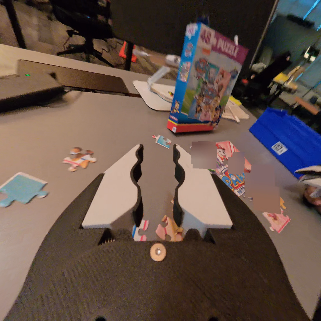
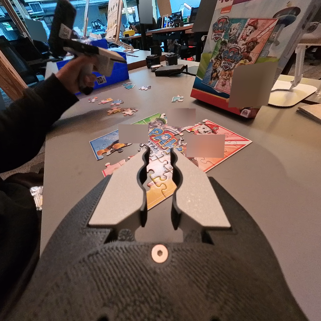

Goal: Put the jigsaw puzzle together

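Note:
My left gripper (image 1: 158, 147) is open and holds nothing; only bare grey table (image 1: 107, 121) shows between its fingers. A small loose teal puzzle piece (image 1: 162, 141) lies just beyond its tips, and two more loose pieces (image 1: 169, 229) lie under it. My right gripper (image 2: 159, 151) is open and holds nothing. It hovers over the near part of a partly assembled cartoon puzzle (image 2: 234, 140), which also shows in the left wrist view (image 1: 232, 180). In the right wrist view a hand holds the left gripper (image 2: 119, 59) in the air at the left, above several scattered pieces (image 2: 121, 110).
An upright puzzle box (image 1: 205, 83) (image 2: 225, 52) stands behind the puzzle. A blue bin (image 1: 286, 139) (image 2: 111, 73) sits at the table's side. Loose pieces (image 1: 79, 159) and a teal one (image 1: 22, 189) lie left. A white stand base (image 2: 293, 93), a black device (image 2: 170, 69) and a sleeve (image 2: 26, 121) show. There is about 35 cm between the tips of the two grippers.

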### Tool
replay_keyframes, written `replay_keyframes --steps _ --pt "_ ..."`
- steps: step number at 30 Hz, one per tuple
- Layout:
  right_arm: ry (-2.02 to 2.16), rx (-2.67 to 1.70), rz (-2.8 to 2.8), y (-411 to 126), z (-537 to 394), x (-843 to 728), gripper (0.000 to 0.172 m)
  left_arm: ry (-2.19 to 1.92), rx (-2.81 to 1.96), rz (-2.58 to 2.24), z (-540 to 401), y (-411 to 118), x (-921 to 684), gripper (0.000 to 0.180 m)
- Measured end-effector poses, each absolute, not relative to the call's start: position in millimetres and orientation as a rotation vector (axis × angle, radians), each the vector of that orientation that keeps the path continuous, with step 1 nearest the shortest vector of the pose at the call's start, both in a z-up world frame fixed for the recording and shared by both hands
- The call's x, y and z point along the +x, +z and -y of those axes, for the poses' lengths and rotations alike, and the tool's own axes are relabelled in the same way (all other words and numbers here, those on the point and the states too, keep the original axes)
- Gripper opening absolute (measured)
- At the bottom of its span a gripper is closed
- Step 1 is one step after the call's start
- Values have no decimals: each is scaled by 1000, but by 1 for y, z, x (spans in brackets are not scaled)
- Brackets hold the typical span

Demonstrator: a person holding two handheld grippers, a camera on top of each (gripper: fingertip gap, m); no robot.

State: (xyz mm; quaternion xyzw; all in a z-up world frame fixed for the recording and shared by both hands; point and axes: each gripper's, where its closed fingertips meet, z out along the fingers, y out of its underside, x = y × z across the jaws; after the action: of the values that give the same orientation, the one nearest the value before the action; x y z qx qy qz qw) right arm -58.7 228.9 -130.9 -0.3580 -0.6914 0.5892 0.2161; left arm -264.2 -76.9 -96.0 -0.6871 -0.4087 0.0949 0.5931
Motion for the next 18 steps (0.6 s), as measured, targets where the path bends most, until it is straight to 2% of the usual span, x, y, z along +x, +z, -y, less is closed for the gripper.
replay_keyframes --steps 7,14,18 --pt "1597 -1010 1951 -137 -227 -61 23 196 -1535 1039 141 -78 -265 35" --pt "1553 -995 1960 -139 -225 -61 22 234 -1827 1046 138 -109 -254 29" --pt "1544 -986 1959 -139 -225 -61 22 272 -1874 1001 131 -98 -244 26"
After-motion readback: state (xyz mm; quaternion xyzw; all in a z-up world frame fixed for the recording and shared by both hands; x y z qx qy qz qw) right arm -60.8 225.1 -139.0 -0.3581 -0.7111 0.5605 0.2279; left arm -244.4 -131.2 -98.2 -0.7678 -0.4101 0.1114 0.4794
